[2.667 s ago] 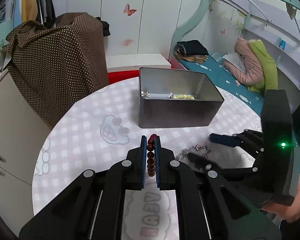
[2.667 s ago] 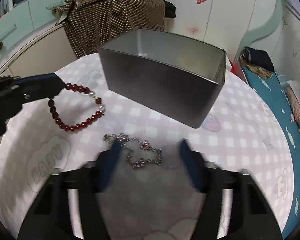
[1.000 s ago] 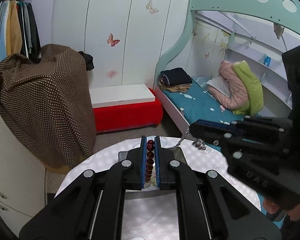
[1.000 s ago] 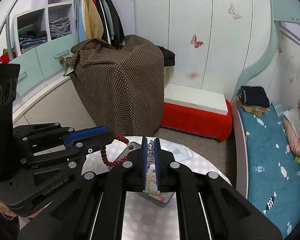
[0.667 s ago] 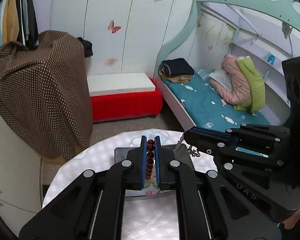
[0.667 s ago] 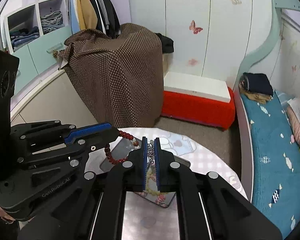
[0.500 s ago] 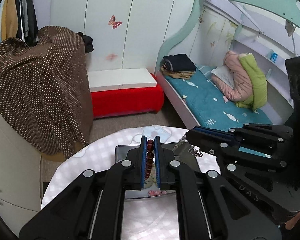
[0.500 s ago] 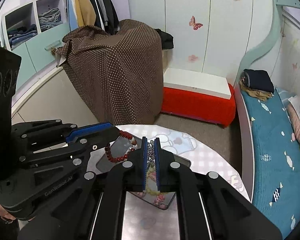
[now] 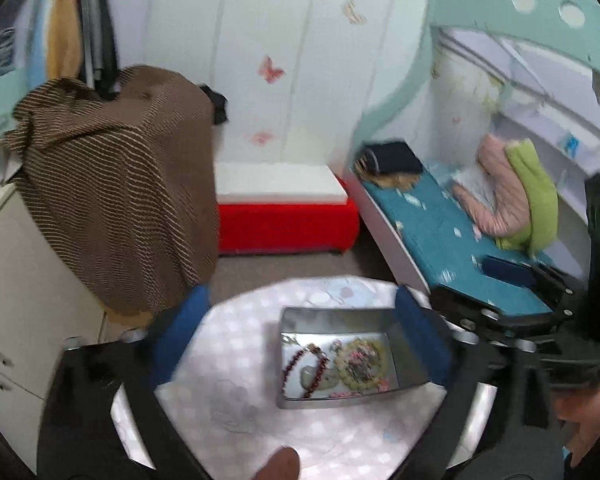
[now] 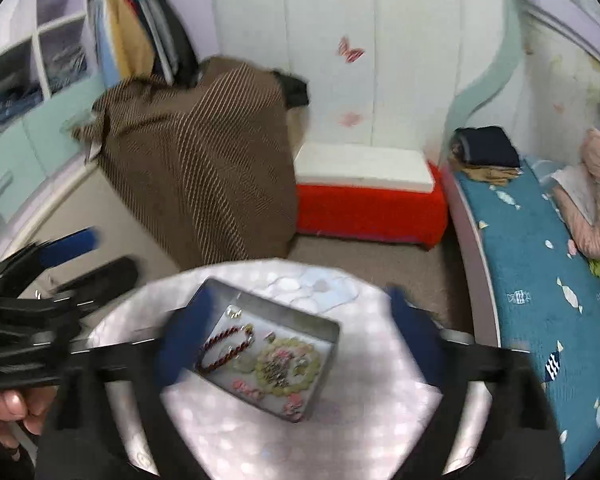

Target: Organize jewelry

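Now both claws are opening above the metal tin (image 9: pixel 352 394) on the round worktop (image 9: pixel 236 392), and nothing is between the fingers of the left claw (image 9: pixel 300 336) or the right claw (image 10: pixel 296 336). The red bead bracelet (image 10: pixel 224 346) lies inside the tin at about 9 o'clock, and the silver chain (image 10: pixel 276 368) rests on the pale bead ring near the centre. No jewelry shows outside the tin, so sorting seems nearly finished. I can read no writing; everything is blurred.
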`<state>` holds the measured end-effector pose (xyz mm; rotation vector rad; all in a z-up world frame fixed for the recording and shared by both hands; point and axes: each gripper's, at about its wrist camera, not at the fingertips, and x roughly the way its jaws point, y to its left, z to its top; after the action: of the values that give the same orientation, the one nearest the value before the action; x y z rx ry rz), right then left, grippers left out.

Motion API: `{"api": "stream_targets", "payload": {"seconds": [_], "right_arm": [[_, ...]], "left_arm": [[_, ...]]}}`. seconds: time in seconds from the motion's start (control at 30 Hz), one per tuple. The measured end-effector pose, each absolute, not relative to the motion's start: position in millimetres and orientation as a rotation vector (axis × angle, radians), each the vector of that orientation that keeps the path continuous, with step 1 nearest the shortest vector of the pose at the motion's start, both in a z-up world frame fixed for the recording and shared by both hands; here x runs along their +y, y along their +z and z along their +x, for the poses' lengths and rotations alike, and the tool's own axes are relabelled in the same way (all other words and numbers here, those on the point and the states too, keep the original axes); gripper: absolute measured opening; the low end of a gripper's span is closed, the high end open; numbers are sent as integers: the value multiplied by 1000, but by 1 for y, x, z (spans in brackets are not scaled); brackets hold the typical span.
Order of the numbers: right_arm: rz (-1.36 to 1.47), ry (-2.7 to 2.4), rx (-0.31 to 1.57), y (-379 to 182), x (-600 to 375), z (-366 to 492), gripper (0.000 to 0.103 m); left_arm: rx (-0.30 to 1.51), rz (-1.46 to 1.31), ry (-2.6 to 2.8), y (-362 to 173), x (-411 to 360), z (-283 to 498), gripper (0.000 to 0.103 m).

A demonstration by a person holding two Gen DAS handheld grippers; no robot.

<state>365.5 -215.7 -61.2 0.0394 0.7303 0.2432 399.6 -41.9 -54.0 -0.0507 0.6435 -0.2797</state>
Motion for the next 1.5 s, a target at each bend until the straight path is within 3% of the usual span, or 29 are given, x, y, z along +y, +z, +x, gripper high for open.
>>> {"api": "stream_targets", "payload": {"seconds": [0.6, 1.5], "right_arm": [[63, 175, 541, -3, -217, 259, 96], [23, -12, 369, -27, -195, 43, 96]], "left_arm": [[442, -25, -148, 13, -16, 279, 97], [283, 24, -104, -5, -31, 49, 98]]}}
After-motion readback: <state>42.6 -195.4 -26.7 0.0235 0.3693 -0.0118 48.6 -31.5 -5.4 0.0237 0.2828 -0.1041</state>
